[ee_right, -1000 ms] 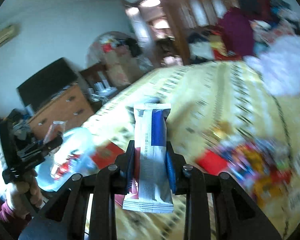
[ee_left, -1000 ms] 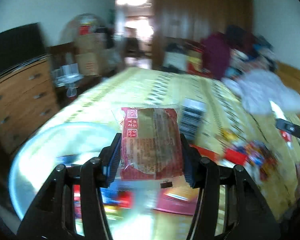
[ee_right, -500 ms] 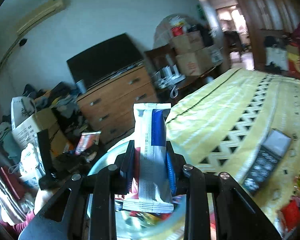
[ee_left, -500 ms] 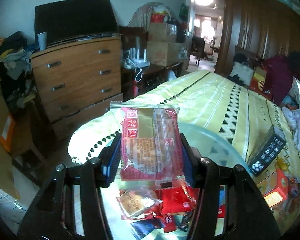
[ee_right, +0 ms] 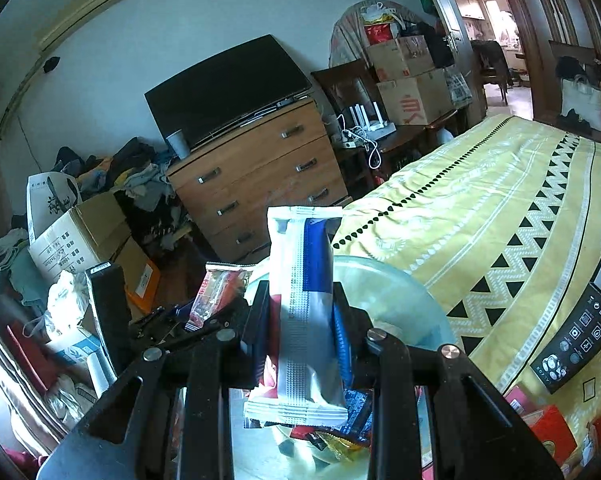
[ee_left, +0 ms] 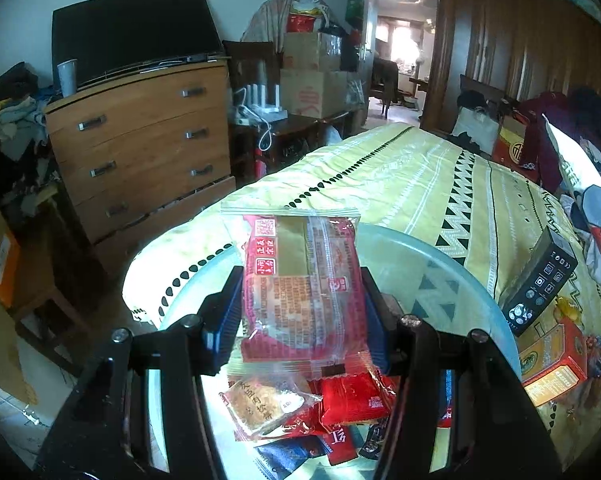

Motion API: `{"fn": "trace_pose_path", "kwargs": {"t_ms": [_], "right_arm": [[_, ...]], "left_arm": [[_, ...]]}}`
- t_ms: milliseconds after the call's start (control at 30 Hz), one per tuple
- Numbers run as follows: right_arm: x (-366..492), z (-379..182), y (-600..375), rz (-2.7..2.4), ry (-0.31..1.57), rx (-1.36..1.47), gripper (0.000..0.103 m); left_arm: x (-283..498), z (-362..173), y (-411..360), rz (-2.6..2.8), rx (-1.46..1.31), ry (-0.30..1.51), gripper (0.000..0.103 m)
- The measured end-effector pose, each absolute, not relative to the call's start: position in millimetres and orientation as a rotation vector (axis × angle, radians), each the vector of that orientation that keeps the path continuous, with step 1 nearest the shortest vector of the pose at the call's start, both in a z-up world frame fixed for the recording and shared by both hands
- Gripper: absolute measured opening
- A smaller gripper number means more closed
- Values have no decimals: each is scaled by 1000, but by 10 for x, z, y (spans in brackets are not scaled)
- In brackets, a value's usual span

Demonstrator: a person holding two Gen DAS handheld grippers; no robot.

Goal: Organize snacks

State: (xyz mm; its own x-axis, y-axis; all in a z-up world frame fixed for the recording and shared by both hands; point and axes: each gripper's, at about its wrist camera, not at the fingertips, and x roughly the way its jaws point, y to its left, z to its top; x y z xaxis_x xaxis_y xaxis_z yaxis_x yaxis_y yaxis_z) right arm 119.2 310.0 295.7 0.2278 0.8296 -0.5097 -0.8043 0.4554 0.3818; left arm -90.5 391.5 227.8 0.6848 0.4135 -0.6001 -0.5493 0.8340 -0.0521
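Two grippers loaded: my left gripper clamps a red-and-gold clear-wrapped snack pack, right gripper pinches a white-and-blue foil snack bar, both over the translucent plastic bowl w/ snacks.

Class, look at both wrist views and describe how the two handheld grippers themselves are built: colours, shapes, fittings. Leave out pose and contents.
The left gripper and right gripper look alike: black frames of flat slotted bars that fan out toward the camera, joined by round silver bolts. Each finger ends in a ribbed blue pad on a black backing. No cables or markings are visible, and no sleeve can be made out.
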Motion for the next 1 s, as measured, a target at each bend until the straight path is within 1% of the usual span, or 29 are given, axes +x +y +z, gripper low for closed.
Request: {"fn": "trace_pose_path", "kwargs": {"t_ms": [1000], "right_arm": [[1228,2897,3174,1126,746,47,32]], "left_arm": [[-831,2292,3959,538,-225,616,54]]}}
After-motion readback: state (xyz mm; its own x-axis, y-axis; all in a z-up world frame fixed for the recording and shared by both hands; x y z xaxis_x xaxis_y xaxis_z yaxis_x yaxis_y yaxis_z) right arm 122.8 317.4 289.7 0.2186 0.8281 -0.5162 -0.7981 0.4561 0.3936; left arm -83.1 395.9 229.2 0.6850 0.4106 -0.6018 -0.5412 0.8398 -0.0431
